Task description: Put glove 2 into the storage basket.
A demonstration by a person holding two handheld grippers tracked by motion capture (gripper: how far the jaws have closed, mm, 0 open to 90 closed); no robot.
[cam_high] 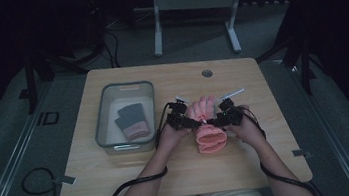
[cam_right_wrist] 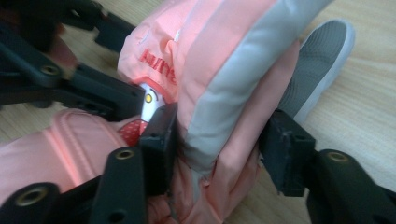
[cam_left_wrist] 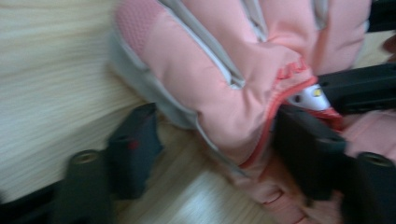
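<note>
Right gripper (cam_right_wrist: 217,149): jaws pinch a fold of the pink glove (cam_right_wrist: 224,70), one pad on each side of its grey-trimmed edge. Left gripper (cam_left_wrist: 219,149): jaws spread; one pad touches the glove's red-edged seam, the other stands clear over the table (cam_left_wrist: 51,84). The glove lies between both grippers, on the wood. Beyond the left gripper's fingers, a bin (cam_high: 101,122) holds a grey glove (cam_high: 131,119).

The high view is dim, its edges sinking into black around the faintly lit worktop (cam_high: 121,175), while both gripper views are brighter and evenly lit, though the left one is smeared by motion blur.
</note>
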